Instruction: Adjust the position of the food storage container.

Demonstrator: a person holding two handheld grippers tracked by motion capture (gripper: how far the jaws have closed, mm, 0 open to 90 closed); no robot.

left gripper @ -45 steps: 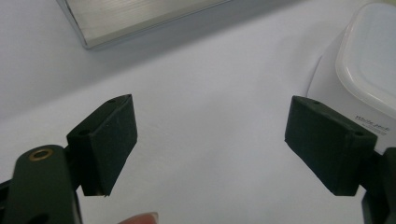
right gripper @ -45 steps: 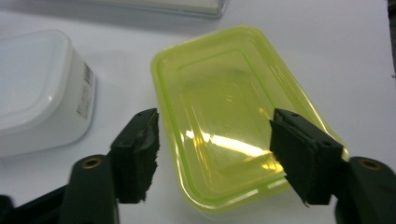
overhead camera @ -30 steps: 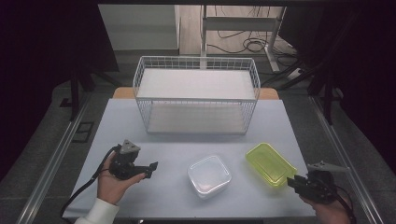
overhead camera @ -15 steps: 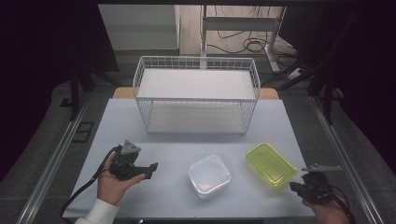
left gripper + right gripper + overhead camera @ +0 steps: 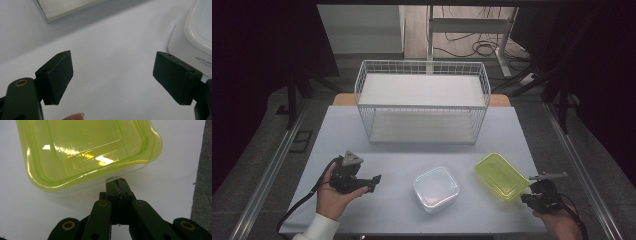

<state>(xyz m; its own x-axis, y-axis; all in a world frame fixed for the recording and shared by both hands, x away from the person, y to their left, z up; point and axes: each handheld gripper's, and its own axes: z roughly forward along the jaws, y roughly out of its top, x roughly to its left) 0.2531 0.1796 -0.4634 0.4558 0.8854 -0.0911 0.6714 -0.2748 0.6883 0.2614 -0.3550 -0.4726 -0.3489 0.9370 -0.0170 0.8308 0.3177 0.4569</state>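
Note:
A yellow-green see-through container (image 5: 502,175) with its lid on lies at the table's right front. My right gripper (image 5: 526,197) is at its near right corner. In the right gripper view the jaws are pressed together, with the tips (image 5: 117,181) right at the container's (image 5: 85,150) lower edge. Nothing visible is between the pads. A white lidded container (image 5: 436,187) sits at the front centre. My left gripper (image 5: 373,183) rests in a hand at the left front, pointing toward it. Its jaws (image 5: 112,75) stand wide apart over bare table, with the white container (image 5: 197,32) beyond the right jaw.
A white wire basket (image 5: 422,102) with a pale floor stands at the back centre of the light grey table (image 5: 402,160). Metal rails run along both sides of the table. Bare surface lies between the two containers and in front of the basket.
The right hand and its gripper have sunk slightly toward the near edge beside the yellow-green container. The left hand and both containers have stayed put.

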